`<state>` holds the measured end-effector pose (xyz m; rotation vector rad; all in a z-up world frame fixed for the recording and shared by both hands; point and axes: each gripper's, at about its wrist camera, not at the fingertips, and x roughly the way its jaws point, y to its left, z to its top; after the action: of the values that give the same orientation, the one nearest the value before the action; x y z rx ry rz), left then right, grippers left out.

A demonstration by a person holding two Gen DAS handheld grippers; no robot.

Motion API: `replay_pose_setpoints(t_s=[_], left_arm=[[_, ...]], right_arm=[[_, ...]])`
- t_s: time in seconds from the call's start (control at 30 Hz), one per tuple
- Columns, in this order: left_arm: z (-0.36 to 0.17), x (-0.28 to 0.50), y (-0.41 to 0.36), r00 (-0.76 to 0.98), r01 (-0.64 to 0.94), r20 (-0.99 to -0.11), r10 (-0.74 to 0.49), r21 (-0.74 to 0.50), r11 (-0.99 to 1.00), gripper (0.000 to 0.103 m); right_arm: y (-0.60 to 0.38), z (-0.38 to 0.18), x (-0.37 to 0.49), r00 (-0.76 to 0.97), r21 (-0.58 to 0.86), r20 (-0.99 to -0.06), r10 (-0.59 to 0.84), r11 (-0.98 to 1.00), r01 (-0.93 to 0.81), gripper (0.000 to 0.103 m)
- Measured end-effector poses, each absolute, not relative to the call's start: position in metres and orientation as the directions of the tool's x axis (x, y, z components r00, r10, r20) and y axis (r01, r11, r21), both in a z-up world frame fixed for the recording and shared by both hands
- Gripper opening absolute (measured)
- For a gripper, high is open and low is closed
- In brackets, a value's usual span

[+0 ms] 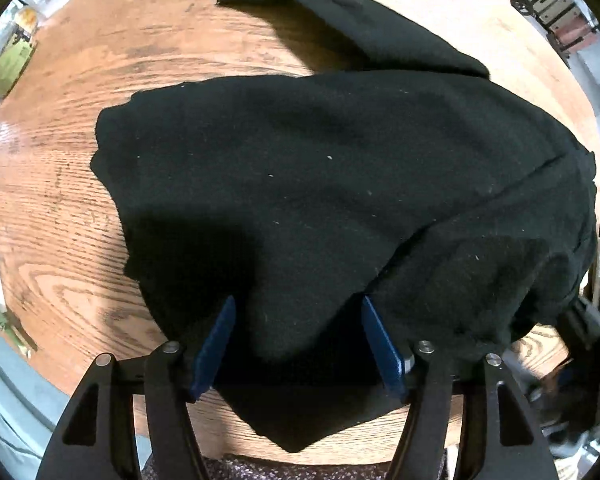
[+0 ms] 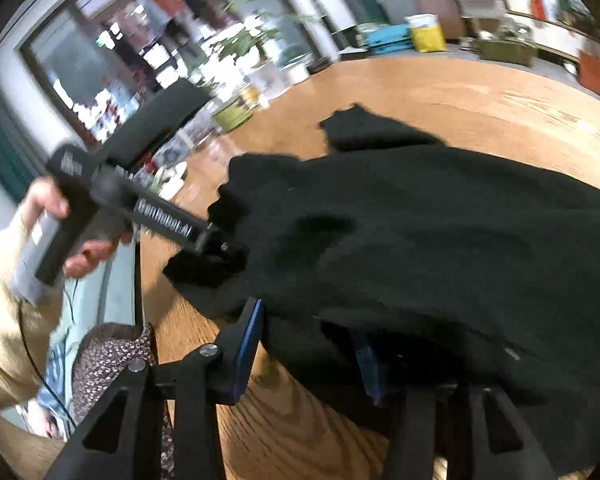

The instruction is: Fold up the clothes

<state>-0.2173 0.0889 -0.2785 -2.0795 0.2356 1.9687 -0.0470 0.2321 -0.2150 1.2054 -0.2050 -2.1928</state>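
Left gripper (image 1: 298, 340): fingers spread wide; blue pads (image 1: 216, 344) stand apart on either side of a fold of the black garment (image 1: 339, 168), not pinching it.
Left gripper, seen from the right wrist view (image 2: 224, 246): its tip reaches into the edge of the garment; whether it is closed cannot be told from there.
Left hand (image 2: 80, 236): wrapped around the gripper's handle, sleeve cream-coloured.
Right gripper (image 2: 307, 352): fingers apart; left pad (image 2: 248, 348) bare, right pad (image 2: 367, 364) partly covered by cloth lying over it.
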Motion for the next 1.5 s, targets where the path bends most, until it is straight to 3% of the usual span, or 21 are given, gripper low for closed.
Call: replay_pose_setpoints(t_s=[0.07, 0.13, 0.27, 0.4, 0.47, 0.5, 0.53, 0.6, 0.67, 0.73, 0.83, 1.03, 1.13, 1.23, 1.27, 1.33, 1.43, 1.5], left_arm=[[-0.279, -0.22, 0.087, 0.052, -0.312, -0.999, -0.006, -0.01, -0.95, 0.068], [-0.279, -0.22, 0.087, 0.05, -0.34, -0.998, -0.043, 0.023, -0.94, 0.07], [-0.276, -0.218, 0.092, 0.024, -0.365, -0.996, -0.088, 0.073, -0.928, 0.07], [-0.274, -0.215, 0.095, -0.009, -0.388, -0.992, -0.126, 0.119, -0.914, 0.072], [-0.273, -0.215, 0.092, -0.009, -0.383, -0.992, -0.124, 0.118, -0.916, 0.073], [-0.272, -0.216, 0.087, -0.001, -0.37, -0.994, -0.105, 0.098, -0.924, 0.073], [-0.271, -0.216, 0.082, 0.007, -0.357, -0.996, -0.086, 0.078, -0.931, 0.073], [-0.262, -0.212, 0.073, 0.002, -0.322, -0.999, -0.047, 0.044, -0.946, 0.069], [-0.246, -0.203, 0.075, -0.04, -0.317, -0.999, 0.018, -0.004, -0.948, 0.06], [-0.226, -0.186, 0.087, -0.099, -0.363, -0.992, 0.076, -0.035, -0.931, 0.039], [-0.213, -0.149, 0.119, -0.16, -0.482, -0.979, 0.125, -0.033, -0.876, 0.026], [-0.259, -0.094, 0.124, -0.192, -0.571, -0.98, 0.051, 0.07, -0.818, 0.026], [-0.265, -0.074, 0.12, -0.211, -0.646, -0.977, -0.028, 0.161, -0.746, 0.026], [-0.249, -0.076, 0.121, -0.176, -0.617, -0.984, -0.034, 0.137, -0.775, 0.026], [-0.235, -0.075, 0.124, -0.192, -0.61, -0.981, 0.035, 0.091, -0.787, 0.026], [-0.225, -0.074, 0.133, -0.188, -0.615, -0.977, 0.1, 0.038, -0.788, 0.026], [-0.241, -0.07, 0.141, -0.174, -0.636, -0.984, 0.033, 0.087, -0.766, 0.026], [-0.244, -0.07, 0.139, -0.166, -0.634, -0.986, 0.033, 0.081, -0.769, 0.026]], right_arm=[[0.218, -0.213, -0.039, -0.378, 0.356, -0.726, -0.575, -0.784, 0.509, 0.044], [0.209, -0.211, -0.026, -0.37, 0.294, -0.743, -0.558, -0.768, 0.569, 0.024], [0.212, -0.218, 0.004, -0.343, 0.22, -0.794, -0.501, -0.764, 0.606, 0.017], [0.198, -0.221, 0.038, -0.334, 0.103, -0.84, -0.428, -0.729, 0.677, 0.021], [0.206, -0.214, 0.045, -0.28, 0.186, -0.838, -0.468, -0.728, 0.66, 0.024], [0.213, -0.208, 0.048, -0.27, 0.225, -0.823, -0.499, -0.724, 0.652, 0.035], [0.219, -0.203, 0.051, -0.266, 0.261, -0.805, -0.53, -0.72, 0.643, 0.039], [0.241, -0.182, 0.05, -0.311, 0.328, -0.739, -0.598, -0.722, 0.609, 0.04], [0.259, -0.162, 0.041, -0.39, 0.357, -0.683, -0.617, -0.749, 0.559, 0.044], [0.277, -0.144, 0.026, -0.5, 0.34, -0.646, -0.577, -0.803, 0.489, 0.044], [0.294, -0.145, -0.01, -0.594, 0.218, -0.722, -0.355, -0.931, 0.291, 0.045], [0.342, -0.199, -0.079, -0.428, -0.173, -0.886, 0.179, -0.984, -0.053, 0.046], [0.387, -0.211, -0.09, -0.409, -0.046, -0.907, 0.103, -0.988, -0.147, 0.05], [0.417, -0.193, -0.083, -0.457, 0.161, -0.888, -0.054, -0.967, -0.197, 0.048], [0.424, -0.184, -0.078, -0.493, 0.181, -0.869, -0.051, -0.959, -0.218, 0.05], [0.433, -0.178, -0.076, -0.49, 0.108, -0.871, 0.042, -0.956, -0.274, 0.059], [0.443, -0.204, -0.08, -0.368, -0.049, -0.915, 0.163, -0.952, -0.301, 0.06], [0.452, -0.208, -0.071, -0.377, -0.003, -0.918, 0.126, -0.95, -0.311, 0.06]])
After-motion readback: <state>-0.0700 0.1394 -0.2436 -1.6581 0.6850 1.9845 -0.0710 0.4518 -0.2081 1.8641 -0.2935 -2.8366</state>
